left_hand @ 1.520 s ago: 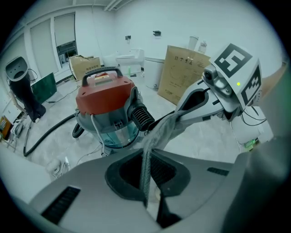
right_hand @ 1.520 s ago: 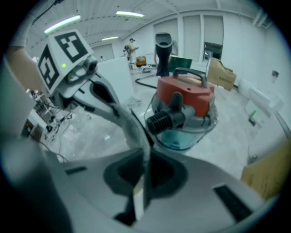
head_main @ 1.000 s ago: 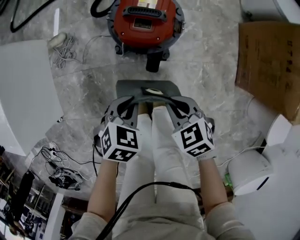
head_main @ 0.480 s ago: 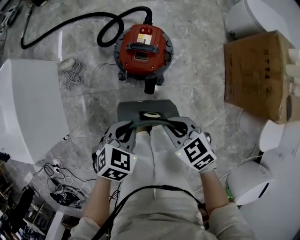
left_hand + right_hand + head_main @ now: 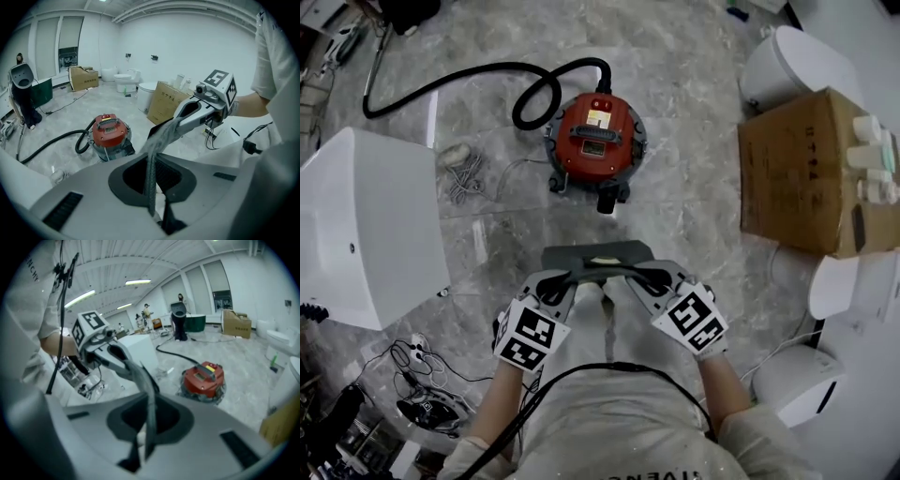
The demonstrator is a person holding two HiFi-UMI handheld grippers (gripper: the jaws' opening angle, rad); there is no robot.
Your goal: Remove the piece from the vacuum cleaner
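Both grippers are clamping the piece (image 5: pixel 598 255), a flat dark grey panel with a pale oval spot near its middle. They are holding it up in front of the person's legs. The left gripper (image 5: pixel 566 279) is pinching its near left edge and the right gripper (image 5: pixel 637 277) its near right edge, each pair of jaws pressing tight on the thin sheet. Seen edge-on from between the fingers, the panel is showing a fine woven, mesh-like grain (more cloth than hard plastic, by the look of it) and is curving a little between the two grips. Well beyond the fingertips, the vacuum cleaner (image 5: pixel 595 141) is sitting on the marbled grey floor (image 5: pixel 694 187). It is a round, glossy red drum with a black hose (image 5: pixel 487 66) curling away from it. Off to the right of the right gripper's fingers, a brown cardboard box (image 5: pixel 792 173) is standing.
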